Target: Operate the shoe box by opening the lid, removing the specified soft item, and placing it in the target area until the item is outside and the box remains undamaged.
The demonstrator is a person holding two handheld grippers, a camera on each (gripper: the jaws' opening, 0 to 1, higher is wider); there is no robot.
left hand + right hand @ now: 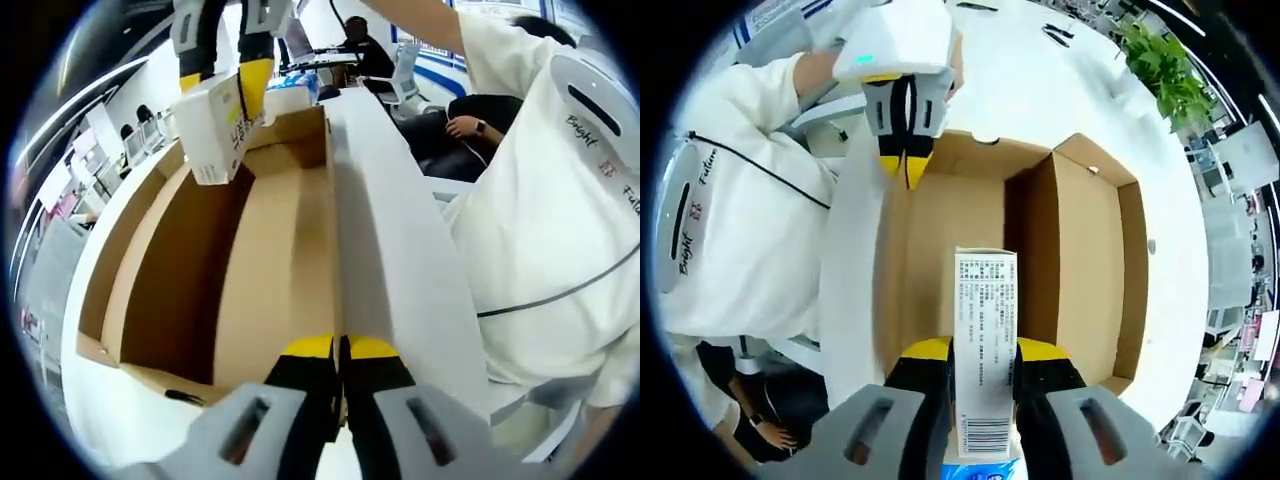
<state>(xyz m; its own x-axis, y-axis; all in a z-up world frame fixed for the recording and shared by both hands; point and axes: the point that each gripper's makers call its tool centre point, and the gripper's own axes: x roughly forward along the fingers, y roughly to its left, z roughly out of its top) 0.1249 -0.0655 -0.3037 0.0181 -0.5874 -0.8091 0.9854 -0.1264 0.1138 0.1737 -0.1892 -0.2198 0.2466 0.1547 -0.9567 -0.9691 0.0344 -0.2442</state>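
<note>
An open shoe box, brown inside and white outside, lies on a white table. Its white lid stands folded out along one long side. My left gripper is shut on the lid's edge at the box's rim. My right gripper is shut on a white printed packet. It holds the packet upright over the far end of the box, above the rim. The inside of the box that shows holds nothing else.
A person in a white shirt stands close against the lid side. The white table spreads beyond the box, with a green plant past it. Another person sits behind, among desks and chairs.
</note>
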